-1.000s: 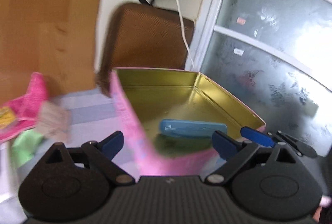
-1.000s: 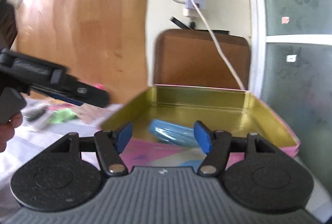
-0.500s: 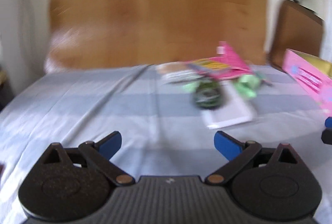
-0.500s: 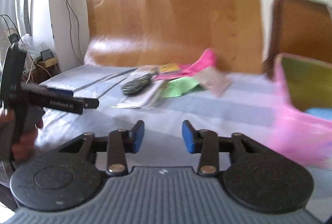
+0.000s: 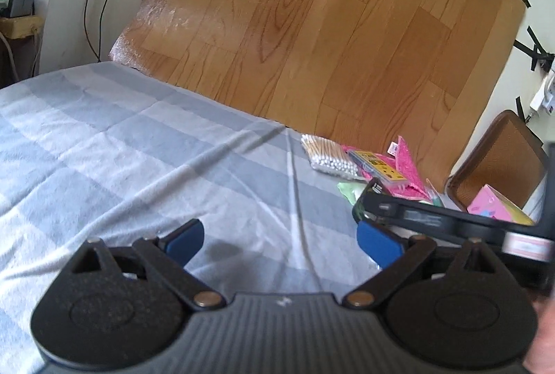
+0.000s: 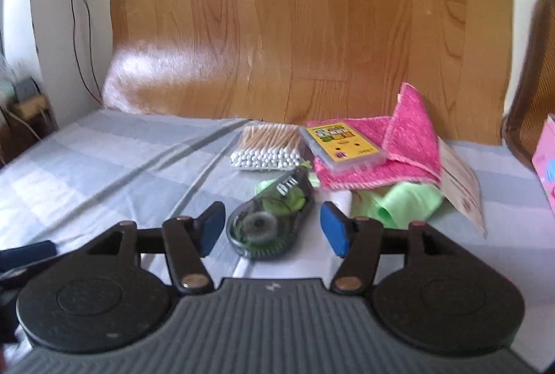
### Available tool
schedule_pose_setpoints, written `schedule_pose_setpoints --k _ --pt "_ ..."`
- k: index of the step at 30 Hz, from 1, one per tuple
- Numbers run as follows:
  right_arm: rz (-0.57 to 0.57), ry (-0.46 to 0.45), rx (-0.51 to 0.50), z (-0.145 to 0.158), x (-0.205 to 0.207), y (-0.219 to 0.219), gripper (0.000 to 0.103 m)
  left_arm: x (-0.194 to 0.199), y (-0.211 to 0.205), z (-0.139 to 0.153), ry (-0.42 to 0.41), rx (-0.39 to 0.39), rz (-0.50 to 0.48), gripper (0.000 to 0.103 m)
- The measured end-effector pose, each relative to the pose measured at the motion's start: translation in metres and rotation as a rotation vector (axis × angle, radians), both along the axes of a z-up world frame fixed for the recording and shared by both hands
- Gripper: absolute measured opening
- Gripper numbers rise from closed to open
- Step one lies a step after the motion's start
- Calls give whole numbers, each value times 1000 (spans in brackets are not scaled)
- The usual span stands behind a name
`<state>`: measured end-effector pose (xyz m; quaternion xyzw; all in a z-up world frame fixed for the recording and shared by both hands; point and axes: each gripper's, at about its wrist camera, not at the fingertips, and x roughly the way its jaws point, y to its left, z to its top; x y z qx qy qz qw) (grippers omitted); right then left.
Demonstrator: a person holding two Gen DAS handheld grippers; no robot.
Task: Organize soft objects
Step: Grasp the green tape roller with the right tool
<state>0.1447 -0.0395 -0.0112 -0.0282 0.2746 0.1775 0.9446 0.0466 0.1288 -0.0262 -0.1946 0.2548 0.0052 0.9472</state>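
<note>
Two wide-open claws, neither holding anything. Right gripper (image 6: 272, 228) nearer, straddling dark oval case (image 6: 269, 223), long axis toward upper right. Left gripper (image 5: 281, 240) over bare bedsheet (image 5: 121, 148), lower centre.

Only legible bit is white lettering on the dark tape dispenser (image 6: 269, 218), looks like "6 TIL" maybe; the yellow card's (image 6: 341, 140) print is too blurry.

A pink cloth (image 6: 388, 162) is spread flat near the wooden board, one corner turned up against it. A crumpled light-green cloth (image 6: 402, 204) is bunched just in front of it, its edge tucked under the pink one.
</note>
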Motion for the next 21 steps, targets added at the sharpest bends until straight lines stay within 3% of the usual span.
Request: schedule_pose_setpoints --k 4,6,14,21 --pt "-5 -19 -116 -9 8 18 63 -4 -4 2 -10 10 -9 99" --pt "10 -28 -137 -9 7 20 55 -5 -8 3 -16 33 -10 99" --pt "88 -4 -110 -6 -32 -3 54 -5 -12 3 -12 59 -5 101" --pt "257 20 -86 -8 -107 -41 54 -3 -18 3 -8 107 0 101"
